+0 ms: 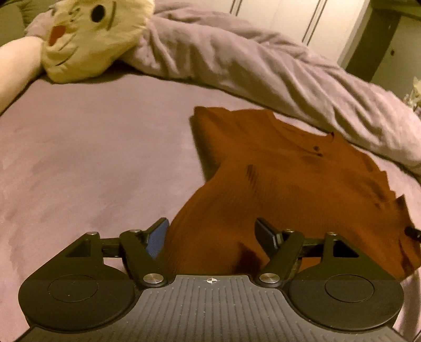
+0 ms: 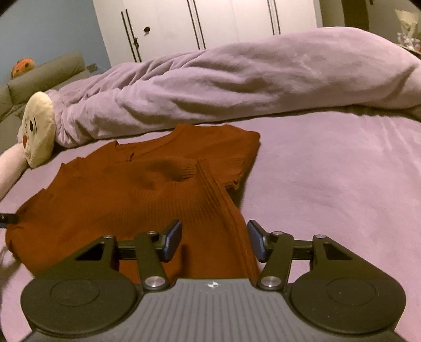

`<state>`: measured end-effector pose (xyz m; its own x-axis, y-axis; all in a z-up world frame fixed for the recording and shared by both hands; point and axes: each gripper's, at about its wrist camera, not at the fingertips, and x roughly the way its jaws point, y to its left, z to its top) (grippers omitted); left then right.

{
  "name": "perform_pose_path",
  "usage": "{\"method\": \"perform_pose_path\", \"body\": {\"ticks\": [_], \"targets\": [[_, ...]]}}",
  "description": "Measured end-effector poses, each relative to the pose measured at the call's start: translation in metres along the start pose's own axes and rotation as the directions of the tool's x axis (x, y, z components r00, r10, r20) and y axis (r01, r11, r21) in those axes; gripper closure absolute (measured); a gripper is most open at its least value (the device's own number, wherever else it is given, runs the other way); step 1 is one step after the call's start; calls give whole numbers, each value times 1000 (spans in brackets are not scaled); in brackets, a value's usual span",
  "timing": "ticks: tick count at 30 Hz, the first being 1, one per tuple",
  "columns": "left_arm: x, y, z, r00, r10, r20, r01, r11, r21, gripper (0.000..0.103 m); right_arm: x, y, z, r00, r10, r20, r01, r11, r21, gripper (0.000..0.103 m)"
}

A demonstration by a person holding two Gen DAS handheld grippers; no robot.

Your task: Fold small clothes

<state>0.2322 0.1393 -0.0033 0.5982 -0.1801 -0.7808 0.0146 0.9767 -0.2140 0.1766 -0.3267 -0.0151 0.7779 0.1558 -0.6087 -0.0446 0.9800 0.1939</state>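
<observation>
Rust-brown ribbed knit top (image 1: 276, 189) lies spread on the lilac bed sheet (image 1: 92, 163), button placket facing up and one sleeve folded across the body. Left gripper (image 1: 211, 234) hangs over its hem edge, jaws apart and pads clear of the cloth. Right gripper (image 2: 214, 240) is likewise parted over a ribbed fold, gripping nothing. No readable writing shows. Beyond the top a bunched lilac duvet (image 2: 223, 86) crosses the bed, beside a cream face cushion (image 1: 89, 36). White wardrobe doors (image 2: 210, 23) stand behind.
</observation>
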Motion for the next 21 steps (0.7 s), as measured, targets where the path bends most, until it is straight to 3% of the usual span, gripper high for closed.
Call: {"method": "perform_pose_path", "body": {"ticks": [3,5,7,9,11,16,21], "targets": [[15,-4,6,999,-20,-32,20,1000,4,32,10,1,6,1000,-10,-2,10,1000,-14,51],[22,-5,8,999,-20,-46,19,1000,-8,60,17,-2,11,1000,-14,-5,14,1000,-14,52],[25,-6,10,999,-2,-48,1,1000,-15,73,23,-3,14,1000,-11,-27,11,1000,-13,64],[25,-6,11,999,1,-41,-2,1000,-17,84,25,0,16,999,0,-40,-2,999,-36,93],[20,-7,13,1000,-6,-28,6,1000,-6,94,21,4,16,999,2,-37,-5,998,-64,95],[0,-15,16,997,-75,25,74,997,39,94,3,13,18,998,52,19,-50,994,-93,96],[20,-22,16,998,-56,-41,58,997,47,89,13,16,19,1000,21,-4,-22,994,-104,95]]}}
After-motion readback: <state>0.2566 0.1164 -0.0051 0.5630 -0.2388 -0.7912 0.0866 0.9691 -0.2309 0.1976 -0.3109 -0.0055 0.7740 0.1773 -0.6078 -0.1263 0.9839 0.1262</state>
